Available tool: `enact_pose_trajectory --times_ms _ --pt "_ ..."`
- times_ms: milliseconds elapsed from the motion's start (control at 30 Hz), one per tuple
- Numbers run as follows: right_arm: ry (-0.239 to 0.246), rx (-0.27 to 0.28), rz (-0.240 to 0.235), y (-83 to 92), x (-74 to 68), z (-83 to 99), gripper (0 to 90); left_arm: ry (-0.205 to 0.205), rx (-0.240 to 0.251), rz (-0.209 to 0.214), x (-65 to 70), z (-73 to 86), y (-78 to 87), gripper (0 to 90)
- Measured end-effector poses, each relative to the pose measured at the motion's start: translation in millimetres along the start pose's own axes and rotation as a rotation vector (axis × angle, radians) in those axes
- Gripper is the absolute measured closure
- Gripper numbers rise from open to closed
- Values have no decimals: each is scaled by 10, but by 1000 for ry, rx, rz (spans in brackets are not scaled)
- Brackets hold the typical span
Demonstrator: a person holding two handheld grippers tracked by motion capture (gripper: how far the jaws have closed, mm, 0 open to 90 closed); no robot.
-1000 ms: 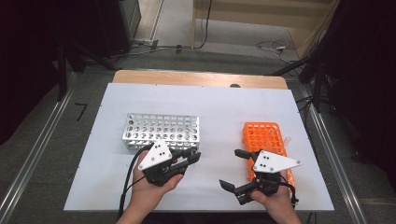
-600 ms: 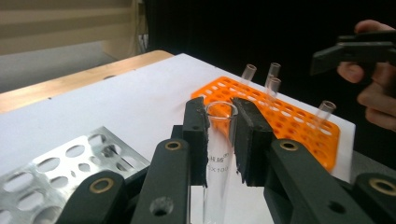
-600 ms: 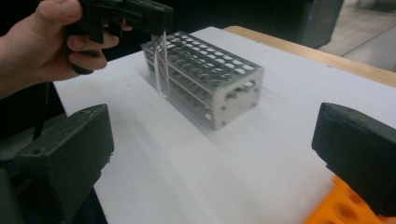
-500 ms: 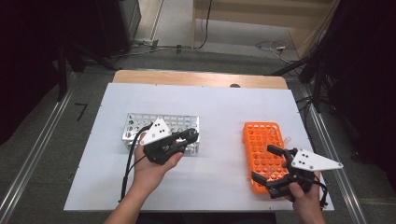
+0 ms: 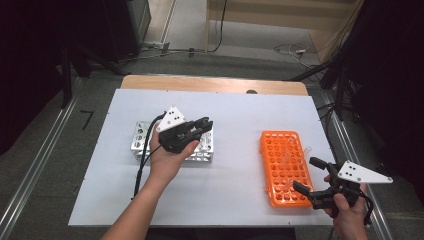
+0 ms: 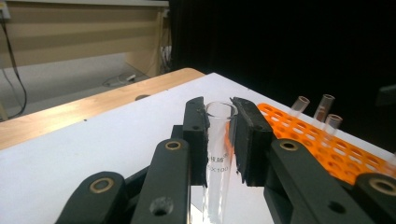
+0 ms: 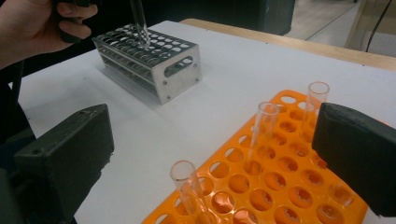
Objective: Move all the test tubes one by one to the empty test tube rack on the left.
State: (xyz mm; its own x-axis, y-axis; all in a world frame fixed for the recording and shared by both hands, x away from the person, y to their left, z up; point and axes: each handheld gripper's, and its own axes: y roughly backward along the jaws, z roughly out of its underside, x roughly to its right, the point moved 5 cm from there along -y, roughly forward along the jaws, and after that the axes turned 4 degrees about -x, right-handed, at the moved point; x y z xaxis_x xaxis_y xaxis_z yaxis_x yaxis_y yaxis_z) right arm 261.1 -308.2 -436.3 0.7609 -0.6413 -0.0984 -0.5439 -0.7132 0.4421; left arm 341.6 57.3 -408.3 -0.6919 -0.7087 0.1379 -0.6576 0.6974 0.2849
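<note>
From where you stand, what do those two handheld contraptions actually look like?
Each is a black tool with two jointed jaws ending in thick dark pads, with brass-coloured pivot pins at the joints. The left tool and the right tool each carry a pale three-cornered plate dotted with small holes. A black cable trails from the left one. The forearms are bare, no sleeves.

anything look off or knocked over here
Nothing stands out. The metal rack and orange rack sit flat on the table, the tubes in the orange rack stand in their holes, and the left gripper holds a glass tube upright.
</note>
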Motion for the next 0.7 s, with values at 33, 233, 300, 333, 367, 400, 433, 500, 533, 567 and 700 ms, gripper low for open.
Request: enact_pose_trajectory --times_ms 33,233,300,333,367,400,433,500,533,567,700 --pt "0 1 2 3 12 5 0 5 1 -1 -26 -3 -19 757" --pt "-12 -3 4 20 87 54 0 25 7 -27 -175 -35 -121 756" --pt "-19 -3 8 28 111 66 0 28 10 -36 -218 -51 -152 757" --pt "-22 -3 10 34 120 71 0 33 12 -38 -234 -60 -169 757" --pt "-23 0 11 36 131 75 0 30 12 -38 -253 -68 -184 756" --pt "-28 -1 14 41 137 79 0 34 17 -41 -262 -78 -201 757" --pt "-27 -1 17 42 145 83 0 31 16 -45 -278 -85 -214 756" --pt "-32 0 20 51 158 92 0 36 22 -50 -303 -97 -242 757" --pt "-33 3 20 56 163 93 0 40 25 -51 -318 -99 -254 757" --pt "-32 5 24 64 168 93 0 47 28 -55 -333 -100 -264 757" --pt "-38 15 27 89 190 91 0 66 31 -69 -401 -88 -303 757"
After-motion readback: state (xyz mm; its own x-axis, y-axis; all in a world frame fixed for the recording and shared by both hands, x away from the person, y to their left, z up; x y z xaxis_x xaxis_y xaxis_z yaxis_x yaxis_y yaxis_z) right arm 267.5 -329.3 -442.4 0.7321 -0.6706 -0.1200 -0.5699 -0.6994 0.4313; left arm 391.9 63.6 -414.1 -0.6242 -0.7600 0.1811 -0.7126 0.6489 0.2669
